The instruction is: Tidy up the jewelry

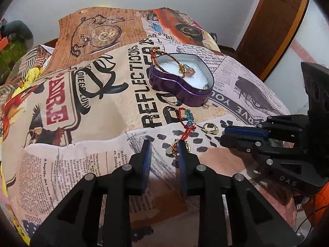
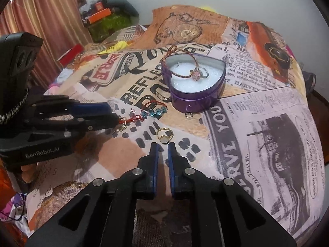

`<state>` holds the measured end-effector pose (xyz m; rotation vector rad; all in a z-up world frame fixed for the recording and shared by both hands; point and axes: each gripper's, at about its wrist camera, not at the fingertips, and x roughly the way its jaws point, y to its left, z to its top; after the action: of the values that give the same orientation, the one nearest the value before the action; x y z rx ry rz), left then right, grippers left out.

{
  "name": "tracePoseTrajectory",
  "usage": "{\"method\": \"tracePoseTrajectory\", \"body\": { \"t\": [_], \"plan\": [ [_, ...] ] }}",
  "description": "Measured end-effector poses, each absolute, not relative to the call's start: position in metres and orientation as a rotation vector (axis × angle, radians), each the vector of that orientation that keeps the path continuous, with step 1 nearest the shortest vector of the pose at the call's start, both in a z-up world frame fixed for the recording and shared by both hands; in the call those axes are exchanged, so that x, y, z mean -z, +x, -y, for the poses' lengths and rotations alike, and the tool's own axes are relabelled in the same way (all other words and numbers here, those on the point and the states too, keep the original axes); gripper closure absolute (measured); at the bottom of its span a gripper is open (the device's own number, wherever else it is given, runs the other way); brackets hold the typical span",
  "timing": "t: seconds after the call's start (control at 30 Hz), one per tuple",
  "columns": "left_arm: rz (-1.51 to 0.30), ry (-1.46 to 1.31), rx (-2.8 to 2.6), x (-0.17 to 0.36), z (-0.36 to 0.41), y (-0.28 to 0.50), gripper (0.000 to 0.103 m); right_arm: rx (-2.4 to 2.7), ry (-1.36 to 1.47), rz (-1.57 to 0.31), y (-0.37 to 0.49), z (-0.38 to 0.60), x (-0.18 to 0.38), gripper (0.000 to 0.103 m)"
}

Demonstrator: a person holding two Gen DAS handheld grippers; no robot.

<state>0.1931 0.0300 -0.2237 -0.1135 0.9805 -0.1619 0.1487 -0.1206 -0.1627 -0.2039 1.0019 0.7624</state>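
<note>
A purple heart-shaped tin (image 1: 181,90) (image 2: 195,100) with a white pad holds a braided bracelet (image 2: 183,65) with a pink stone and a silver ring (image 2: 204,73). In front lies a red cord bracelet with blue beads (image 1: 188,119) (image 2: 154,112). A gold ring (image 1: 209,128) (image 2: 163,135) lies beside it. My left gripper (image 1: 164,147) (image 2: 113,114) is open, its right finger (image 1: 182,150) at the cord's gold hoop (image 1: 174,149) (image 2: 121,126). My right gripper (image 2: 163,149) (image 1: 223,134) is narrowly open and empty, just short of the gold ring.
Everything lies on a newspaper-print cloth (image 1: 92,113) (image 2: 257,123) over a rounded surface. A small metal loop (image 2: 188,114) (image 1: 205,106) lies by the tin's front. Clutter and a curtain (image 2: 51,20) stand at the far left, a wooden frame (image 1: 273,24) at the right.
</note>
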Motion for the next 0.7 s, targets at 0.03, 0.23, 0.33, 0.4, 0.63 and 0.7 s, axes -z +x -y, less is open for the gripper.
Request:
{"method": "tracePoseTrajectory", "body": {
  "t": [0.03, 0.23, 0.33, 0.4, 0.63, 0.7],
  "plan": [
    [-0.977, -0.114, 0.162, 0.225, -0.03, 0.193, 0.079, -0.76, -0.201, -1.003, 0.15, 0.12, 0.163, 0.09],
    [-0.97, -0.146, 0.182, 0.226, -0.033, 0.193, 0.097, -0.757, -0.198, -0.988, 0.155, 0.116, 0.161, 0.066],
    [-0.962, -0.156, 0.182, 0.224, -0.035, 0.191, 0.097, -0.741, -0.252, -0.986, 0.157, 0.106, 0.163, 0.066],
    [-0.95, -0.156, 0.178, 0.22, -0.036, 0.189, 0.097, -0.741, -0.283, -0.978, 0.158, 0.102, 0.165, 0.066],
    [-0.91, -0.153, 0.173, 0.205, -0.039, 0.183, 0.097, -0.81, -0.292, -0.981, 0.155, 0.097, 0.168, 0.094],
    [-0.9, -0.154, 0.17, 0.199, -0.04, 0.182, 0.097, -0.812, -0.301, -0.977, 0.152, 0.095, 0.167, 0.094]
  ]
}}
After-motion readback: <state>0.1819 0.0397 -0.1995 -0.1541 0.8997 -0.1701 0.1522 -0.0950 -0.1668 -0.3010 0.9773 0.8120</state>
